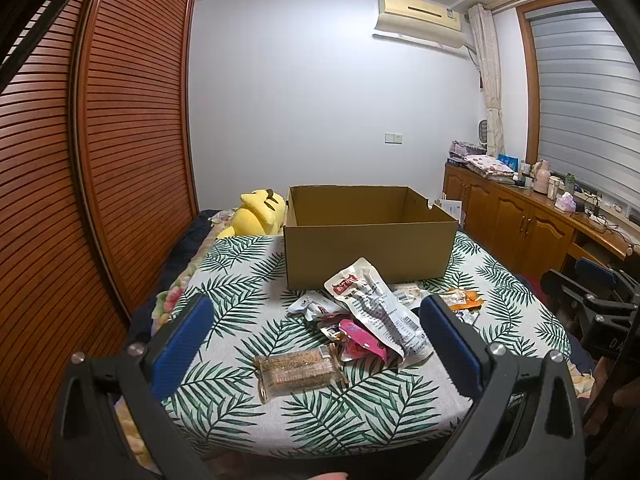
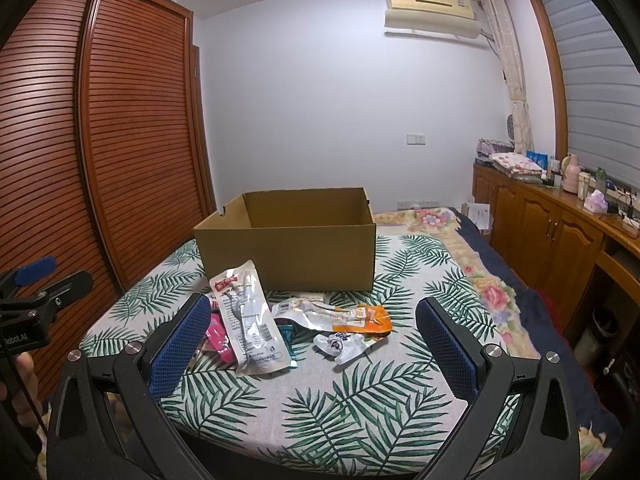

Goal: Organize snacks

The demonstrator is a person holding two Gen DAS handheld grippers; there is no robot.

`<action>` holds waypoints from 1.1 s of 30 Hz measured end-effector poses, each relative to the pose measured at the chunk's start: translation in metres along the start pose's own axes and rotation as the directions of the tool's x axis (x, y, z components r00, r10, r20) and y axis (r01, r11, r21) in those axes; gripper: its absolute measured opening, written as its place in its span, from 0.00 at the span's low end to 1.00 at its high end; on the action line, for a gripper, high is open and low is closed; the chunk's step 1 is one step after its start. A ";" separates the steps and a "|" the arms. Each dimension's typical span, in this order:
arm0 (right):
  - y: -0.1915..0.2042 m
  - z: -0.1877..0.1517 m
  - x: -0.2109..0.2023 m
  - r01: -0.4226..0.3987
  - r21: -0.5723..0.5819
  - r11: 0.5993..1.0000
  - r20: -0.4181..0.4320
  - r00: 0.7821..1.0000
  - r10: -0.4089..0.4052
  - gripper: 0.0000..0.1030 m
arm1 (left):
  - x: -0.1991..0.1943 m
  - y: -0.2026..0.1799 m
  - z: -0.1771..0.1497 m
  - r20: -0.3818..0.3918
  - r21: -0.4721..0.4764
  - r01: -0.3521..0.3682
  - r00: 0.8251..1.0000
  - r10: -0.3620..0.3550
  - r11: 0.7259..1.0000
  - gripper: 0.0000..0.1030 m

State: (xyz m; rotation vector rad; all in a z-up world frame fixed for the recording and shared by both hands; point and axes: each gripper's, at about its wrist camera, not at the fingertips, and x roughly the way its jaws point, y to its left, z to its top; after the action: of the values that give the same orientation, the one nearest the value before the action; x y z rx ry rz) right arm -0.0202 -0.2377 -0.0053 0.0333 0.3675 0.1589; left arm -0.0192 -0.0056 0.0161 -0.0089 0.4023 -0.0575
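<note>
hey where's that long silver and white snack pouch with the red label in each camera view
Left wrist: the silver pouch lies right of center atop the snack pile, red label toward the cardboard box.
Right wrist: the pouch lies left of center, by the left blue pad.
Shared landmark: the open cardboard box just behind it.

The box's (image 1: 370,248) floor is hidden behind its near wall, so contents perhaps unseen.
</note>
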 end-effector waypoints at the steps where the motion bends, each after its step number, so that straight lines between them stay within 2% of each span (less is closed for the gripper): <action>1: -0.001 0.000 0.000 0.000 0.001 1.000 0.000 1.000 0.000 1.00 | 0.000 0.000 0.000 0.000 0.000 0.000 1.000 0.000 1.000 1.00; 14: 0.001 0.000 0.009 -0.016 -0.006 1.000 -0.022 1.000 0.016 1.00 | 0.003 0.001 -0.001 -0.012 0.002 0.011 1.000 -0.011 1.000 1.00; 20: 0.004 -0.002 0.028 -0.086 -0.021 0.996 -0.065 0.994 0.084 1.00 | 0.020 0.003 -0.009 -0.043 0.012 0.014 0.999 -0.013 1.000 1.00; 23: 0.005 -0.004 0.044 -0.136 -0.021 0.990 -0.103 0.986 0.133 1.00 | 0.034 0.007 -0.014 -0.063 0.010 0.011 0.998 -0.011 1.000 1.00; 28: 0.010 -0.008 0.071 -0.174 -0.058 0.983 -0.154 0.974 0.164 0.99 | 0.062 0.020 -0.022 -0.102 0.000 0.007 0.995 -0.007 1.000 1.00; 31: 0.015 -0.011 0.090 -0.224 -0.077 0.971 -0.200 0.958 0.206 0.97 | 0.076 0.030 -0.026 -0.124 -0.003 -0.002 0.992 0.002 1.000 1.00; 33: 0.020 -0.013 0.103 -0.244 -0.105 0.964 -0.227 0.950 0.216 0.92 | 0.086 0.037 -0.028 -0.144 0.000 -0.009 0.990 0.009 1.000 1.00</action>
State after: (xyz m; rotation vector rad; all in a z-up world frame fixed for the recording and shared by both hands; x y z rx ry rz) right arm 0.0667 -0.2016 -0.0527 -0.0729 0.5676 0.4211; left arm 0.0511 0.0263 -0.0439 -0.0033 0.5465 -0.0495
